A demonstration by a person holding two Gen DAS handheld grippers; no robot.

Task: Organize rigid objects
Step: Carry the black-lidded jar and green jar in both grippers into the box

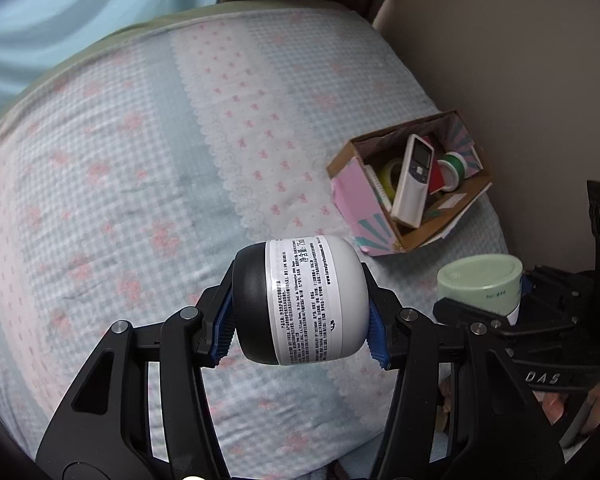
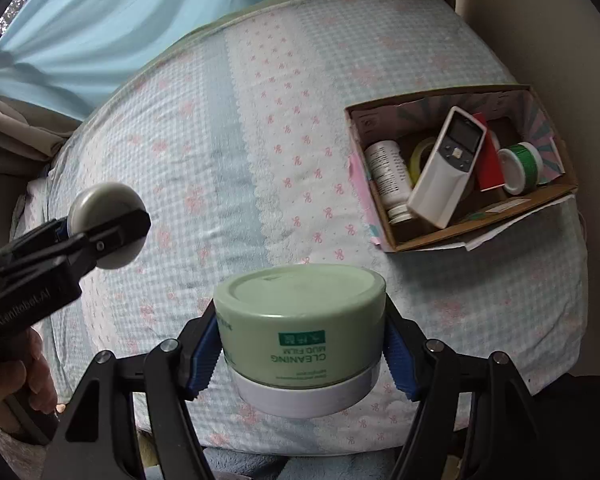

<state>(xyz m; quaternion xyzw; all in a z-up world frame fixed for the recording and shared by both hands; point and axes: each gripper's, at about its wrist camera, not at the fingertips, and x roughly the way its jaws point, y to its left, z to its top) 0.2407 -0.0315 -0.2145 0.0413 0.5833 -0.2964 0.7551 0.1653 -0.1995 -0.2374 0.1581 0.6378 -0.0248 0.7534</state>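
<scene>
Clamping a black-and-white jar [image 1: 302, 300] sideways between its blue pads, the left gripper [image 1: 300, 322] is holding it above the bed [image 1: 140, 160]. The right gripper [image 2: 302, 350] is squeezing its fingers [image 2: 204, 354] against a pale green mud-film jar [image 2: 300, 332], upside down, also off the bedspread. Near the bed's far right edge, a cardboard box [image 2: 480, 228] is sitting with a white remote [image 2: 446, 172], a white bottle [image 2: 388, 174] and tape rolls [image 2: 520, 166] inside.
</scene>
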